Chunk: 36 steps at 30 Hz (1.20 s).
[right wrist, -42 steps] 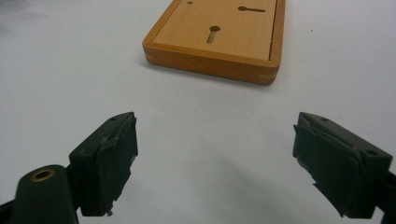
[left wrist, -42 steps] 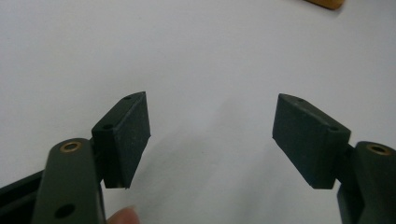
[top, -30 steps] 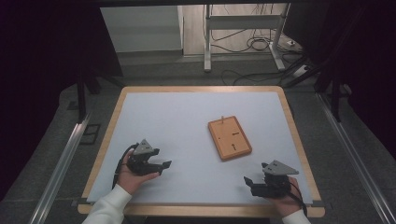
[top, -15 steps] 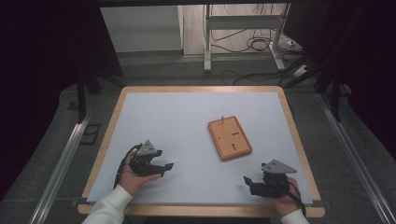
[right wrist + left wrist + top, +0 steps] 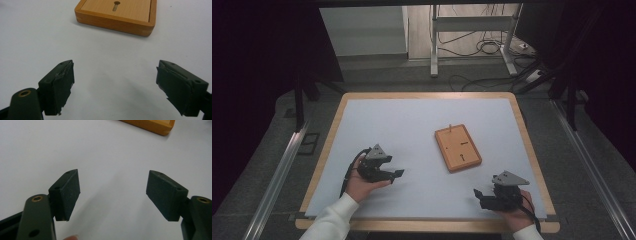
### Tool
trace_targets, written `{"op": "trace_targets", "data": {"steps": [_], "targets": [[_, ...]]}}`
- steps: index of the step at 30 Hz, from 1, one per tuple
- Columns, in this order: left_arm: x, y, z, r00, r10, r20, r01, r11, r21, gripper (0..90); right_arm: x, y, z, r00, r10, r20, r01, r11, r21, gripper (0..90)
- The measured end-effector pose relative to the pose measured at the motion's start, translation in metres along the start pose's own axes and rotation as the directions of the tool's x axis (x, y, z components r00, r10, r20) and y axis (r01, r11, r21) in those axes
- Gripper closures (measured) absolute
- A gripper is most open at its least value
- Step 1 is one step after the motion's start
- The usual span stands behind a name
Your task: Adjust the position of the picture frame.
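Left gripper [image 5: 393, 174]: jaws spread wide, nothing between them, low over the white surface [image 5: 412, 130] near its front-left. Right gripper [image 5: 478, 194]: jaws also wide apart and empty, at the front-right edge, aimed toward the wooden board [image 5: 457, 148].

The wooden board lies flat right of centre, well apart from the left gripper, nearer the right one. In the right gripper view the board [image 5: 117, 15] sits ahead of the jaws, with a raised rim and a keyhole-shaped slot [image 5: 116, 5] in its panel. A thin peg [image 5: 450, 127] stands at the board's far edge.

The step looks like the approach to the board. To do it well: bring the right gripper in low and square to the near rim, keep the jaws wide until they straddle an edge, and use the left gripper to steady the opposite side so the board doesn't skid on the smooth sheet.

Hard to tell:
- the board's far end is cut off in the right gripper view
- only a corner [image 5: 155, 126] shows in the left gripper view
- slot depth is unclear
- whether the peg is loose or fixed can't be told
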<state>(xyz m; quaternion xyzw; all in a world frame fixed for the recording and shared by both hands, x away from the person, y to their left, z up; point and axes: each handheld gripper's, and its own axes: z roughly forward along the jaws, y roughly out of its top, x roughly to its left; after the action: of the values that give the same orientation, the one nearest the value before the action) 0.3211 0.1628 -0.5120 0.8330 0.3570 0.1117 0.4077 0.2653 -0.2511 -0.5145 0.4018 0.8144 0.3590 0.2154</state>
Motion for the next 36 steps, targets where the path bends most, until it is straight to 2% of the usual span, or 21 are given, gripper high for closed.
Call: {"op": "trace_targets", "data": {"steps": [6, 9, 18, 32, 36], "targets": [[-0.001, 0.014, 0.011, 0.9999, 0.011, 0.01, -0.011, 0.9999, 0.001, 26.9, -0.001, -0.001, 0.001, 1.0, 0.004, -0.004, -0.004, 1.0, 0.002, 15.5], [-0.004, 0.028, 0.024, 0.9996, 0.022, 0.016, -0.022, 0.9997, 0.009, 27.0, -0.002, 0.0, 0.001, 1.0, 0.003, -0.005, -0.003, 1.0, 0.004, 15.5], [-0.005, 0.06, 0.049, 0.9989, 0.048, 0.0, -0.048, 0.9988, 0.015, 27.4, -0.002, 0.001, 0.001, 1.0, 0.006, -0.008, -0.006, 1.0, -0.012, 15.5], [-0.004, 0.089, 0.079, 0.9982, 0.059, -0.001, -0.059, 0.9982, 0.012, 28.6, -0.004, 0.004, -0.002, 0.9997, 0.018, -0.018, -0.018, 0.999, -0.039, 16.1], [-0.007, 0.1, 0.09, 0.9972, 0.072, 0.02, -0.073, 0.9974, 0.004, 28.7, -0.004, 0.004, -0.002, 0.9998, 0.014, -0.018, -0.014, 0.999, -0.039, 16.1]]}}
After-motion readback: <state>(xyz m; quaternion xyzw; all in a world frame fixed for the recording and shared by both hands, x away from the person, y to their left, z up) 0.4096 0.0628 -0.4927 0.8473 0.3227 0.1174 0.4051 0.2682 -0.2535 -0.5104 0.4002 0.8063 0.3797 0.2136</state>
